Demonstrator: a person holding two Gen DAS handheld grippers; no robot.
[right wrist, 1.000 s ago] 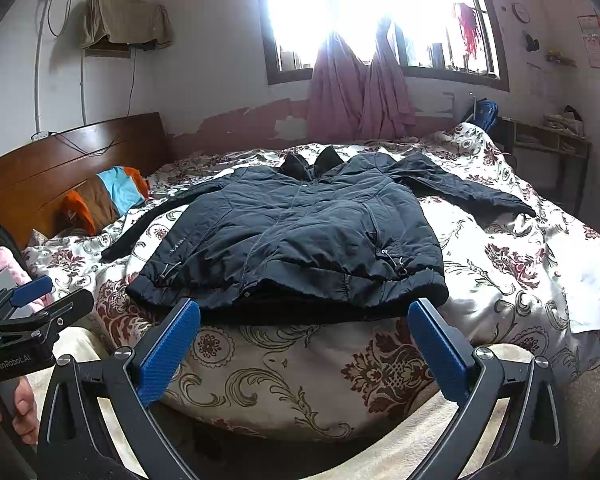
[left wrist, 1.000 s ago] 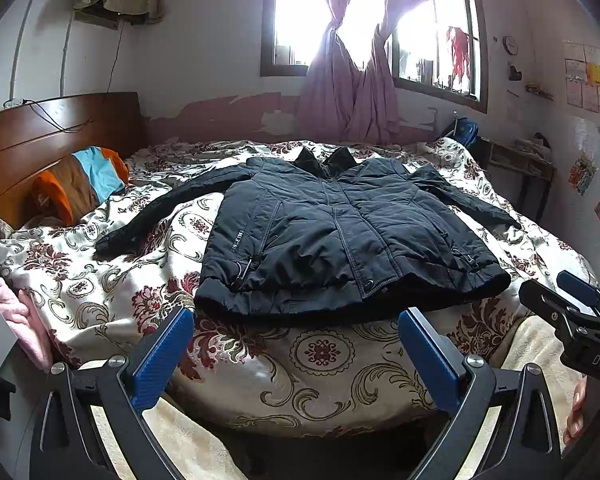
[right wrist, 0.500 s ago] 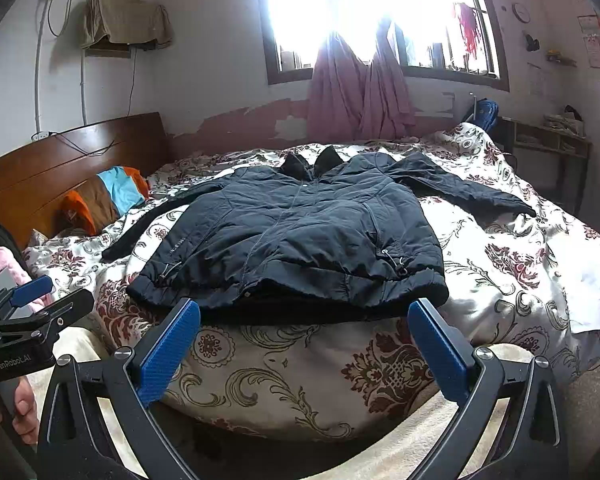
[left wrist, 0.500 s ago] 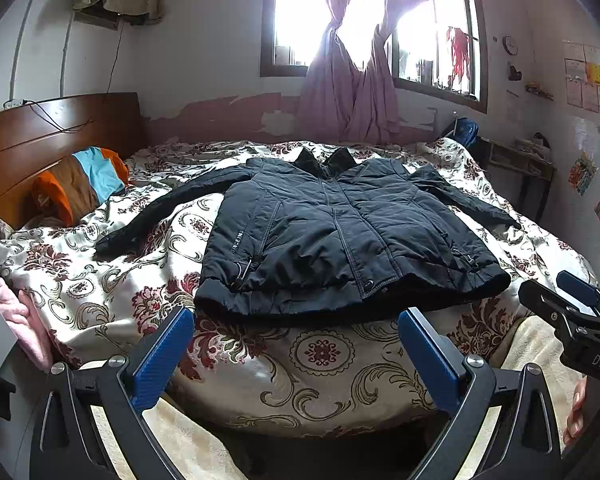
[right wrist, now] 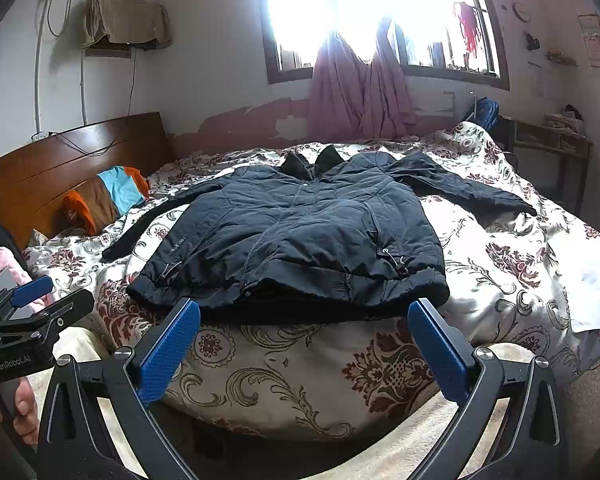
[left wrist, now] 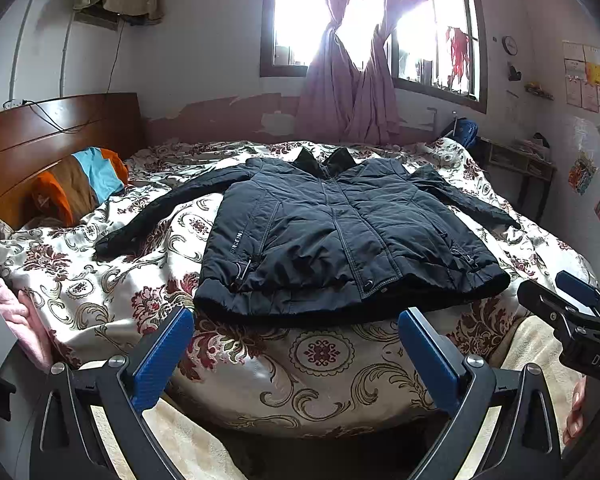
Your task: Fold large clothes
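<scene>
Floral bedspread point(left wrist: 100, 280) across a wide bed, bright window point(left wrist: 364, 20) behind, and the jacket point(left wrist: 340, 240) lies flat, front up, collar toward the window, both sleeves spread out to the sides. Left gripper point(left wrist: 296, 344) hangs at the near bed edge, jaws spread wide, nothing in them, just short of the hem. Right gripper point(right wrist: 304, 336) sits alongside, jaws apart too and empty. Risk now, I'd say: that padded fabric is thick and slick, so a shallow pinch at the hem could slip, or catch only the top layer and drag the jacket off the edge. Against half a second ago, nothing has shifted: jacket and both grippers sit exactly as before.
</scene>
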